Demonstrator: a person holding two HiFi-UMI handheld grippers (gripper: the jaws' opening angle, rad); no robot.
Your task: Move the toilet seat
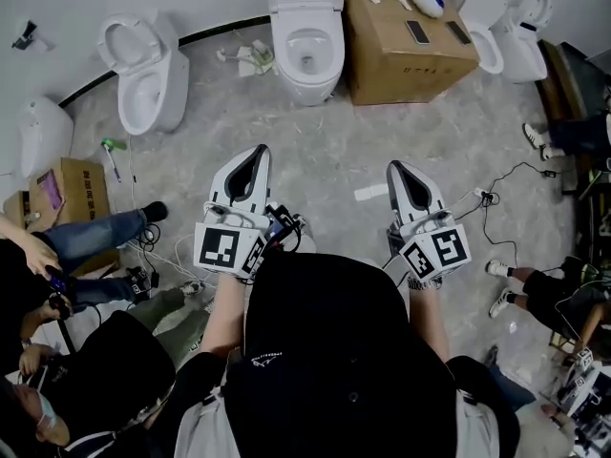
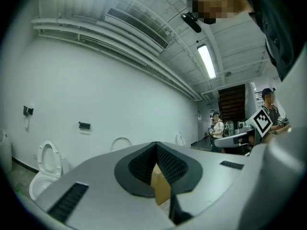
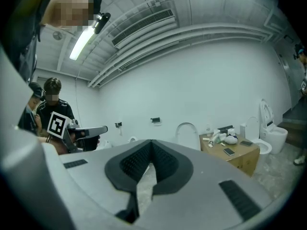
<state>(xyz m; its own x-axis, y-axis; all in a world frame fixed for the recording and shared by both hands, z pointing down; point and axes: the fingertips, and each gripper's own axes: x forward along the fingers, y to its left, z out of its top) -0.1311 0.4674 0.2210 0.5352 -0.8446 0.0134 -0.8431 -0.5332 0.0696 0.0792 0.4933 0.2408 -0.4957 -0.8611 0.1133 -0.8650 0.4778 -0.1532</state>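
Observation:
Three white toilets stand along the far wall. The middle toilet [image 1: 305,51] is straight ahead with its lid raised against the tank. The left toilet [image 1: 143,79] also has its seat up, and the right toilet [image 1: 511,36] stands in the corner. My left gripper [image 1: 259,153] and right gripper [image 1: 395,168] are held side by side over the grey floor, well short of the toilets. Both are shut with nothing between the jaws. In the left gripper view the left gripper [image 2: 156,146] points at the wall, past a toilet [image 2: 45,164]. In the right gripper view the right gripper [image 3: 151,143] points towards a raised lid [image 3: 187,131].
A large cardboard box [image 1: 406,36] with phones and small items on top stands between the middle and right toilets. Cables [image 1: 496,198] run over the floor at the right. People sit or crouch at the lower left [image 1: 86,246] and right [image 1: 535,289]. A smaller box [image 1: 57,191] lies at the left.

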